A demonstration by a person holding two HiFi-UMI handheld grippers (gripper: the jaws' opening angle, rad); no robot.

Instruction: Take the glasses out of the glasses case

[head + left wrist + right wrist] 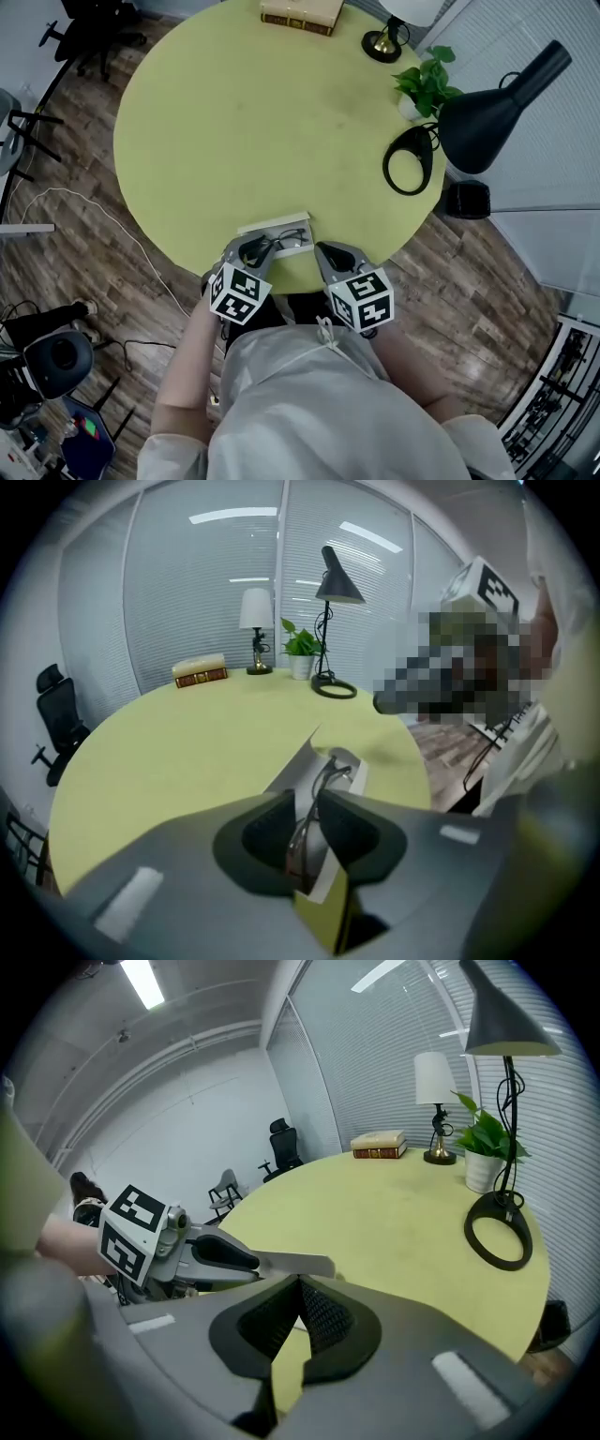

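A pale glasses case (277, 226) lies open at the near edge of the round yellow-green table (244, 122). Dark thin-framed glasses (286, 242) rest in it. My left gripper (251, 251) is at the case's left end; in the left gripper view it (305, 803) is shut on the glasses' wire frame (323, 780), with the case (298, 775) beyond the tips. My right gripper (326, 255) sits just off the case's right end. In the right gripper view it (298, 1283) is shut with nothing between the pads, and the case lid (295, 1263) shows just past it.
At the table's far side stand a book (302, 14), a small brass-based lamp (382, 44) and a potted plant (424, 84). A black desk lamp (487, 112) with a ring base (410, 159) is at the right. An office chair (89, 33) stands on the floor behind.
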